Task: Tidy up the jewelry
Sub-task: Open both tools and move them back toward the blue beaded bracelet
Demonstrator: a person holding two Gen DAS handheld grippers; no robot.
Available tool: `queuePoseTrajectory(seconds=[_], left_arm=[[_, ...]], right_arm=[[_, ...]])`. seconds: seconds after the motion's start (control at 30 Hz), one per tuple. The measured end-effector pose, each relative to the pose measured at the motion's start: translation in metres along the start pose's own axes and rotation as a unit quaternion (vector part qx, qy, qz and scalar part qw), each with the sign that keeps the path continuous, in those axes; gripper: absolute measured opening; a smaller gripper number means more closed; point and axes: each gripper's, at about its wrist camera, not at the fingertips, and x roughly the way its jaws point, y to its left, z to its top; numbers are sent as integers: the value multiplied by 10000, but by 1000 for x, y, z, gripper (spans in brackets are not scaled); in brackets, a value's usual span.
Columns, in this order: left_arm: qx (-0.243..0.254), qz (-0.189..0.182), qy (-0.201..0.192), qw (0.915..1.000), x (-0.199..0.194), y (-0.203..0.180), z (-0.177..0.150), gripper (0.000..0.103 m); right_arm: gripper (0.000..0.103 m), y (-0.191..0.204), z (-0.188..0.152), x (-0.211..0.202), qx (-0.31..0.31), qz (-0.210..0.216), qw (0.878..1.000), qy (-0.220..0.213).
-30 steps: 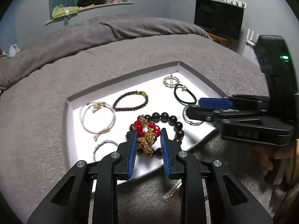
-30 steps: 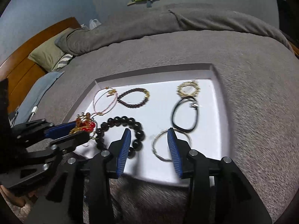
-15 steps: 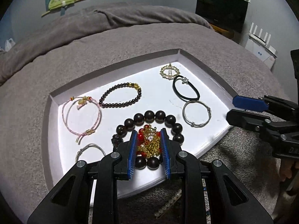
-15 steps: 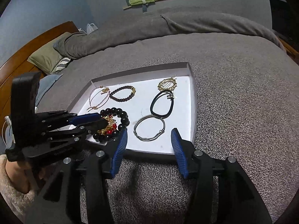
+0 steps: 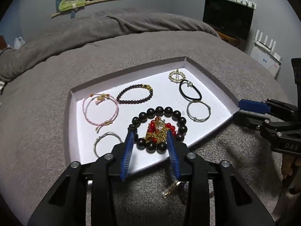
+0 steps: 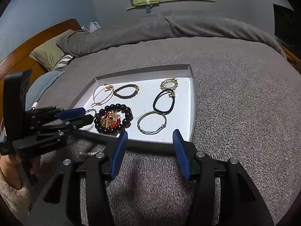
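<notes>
A white tray [image 5: 71, 124] lies on the grey bed and holds several bracelets. The red and gold chain piece [image 5: 158, 131] lies inside the ring of the large dark bead bracelet [image 5: 160, 111]. My left gripper [image 5: 150, 137] is open just in front of it, its pads apart on either side and empty. In the right wrist view the chain piece [image 6: 110, 120] sits in the bead bracelet [image 6: 128, 114]. My right gripper [image 6: 149, 135] is open and empty at the tray's near edge [image 6: 160, 144], in front of a silver bangle [image 6: 152, 122].
The tray also holds a pink cord bracelet [image 5: 101, 111], a small dark bead bracelet [image 5: 134, 96], a gold ring piece [image 5: 176, 76], a black cord [image 5: 190, 92] and two silver bangles [image 5: 198, 111]. A small metal item [image 5: 170, 189] lies on the blanket below the tray.
My left gripper lowered the red and gold piece into the bead bracelet's ring, opened and let it go. My right gripper drew back from over the tray to its near edge.
</notes>
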Motion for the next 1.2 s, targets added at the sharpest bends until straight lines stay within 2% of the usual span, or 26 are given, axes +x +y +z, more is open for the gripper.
queuePoseTrajectory(seconds=[0.03,0.1,0.23,0.3,0.37,0.43,0.5,0.67,0.83,0.9,1.07,1.2], left_arm=[[-7,6,-15,10000,-2,0,0,43],[-32,30,-55,10000,-9,-1,-2,50],[-97,98,-164,9998,-26,0,-8,63],[-105,158,-213,9996,-34,0,-13,69],[-141,214,-269,9993,-43,1,-19,75],[-201,239,-310,9990,-52,2,-26,77],[-223,275,-320,9989,-58,3,-33,78],[-243,397,-302,9985,-66,4,-51,78],[-326,399,-242,9984,-66,6,-66,79],[-352,365,-204,9985,-63,7,-71,81],[-400,254,-106,9988,-48,6,-75,81],[-341,211,-50,9992,-38,3,-76,80]], right_arm=[[51,1,-1,-2,-17,-14,10000,-1],[61,3,-4,-6,-77,-73,9999,-32],[67,6,-9,-13,-175,-156,9997,-49],[77,7,-11,-17,-176,-138,9997,-59],[82,9,-14,-20,-222,-160,9996,-65],[87,13,-18,-24,-315,-252,9991,-106],[98,16,-20,-27,-420,-418,9981,-164],[98,23,-27,-29,-606,-1125,9916,-213],[98,27,-35,-30,-788,-1593,9836,-290],[98,30,-39,-29,-887,-1488,9846,-227],[98,34,-49,-21,-750,-692,9947,125],[98,47,-55,-17,-1005,-465,9937,183]])
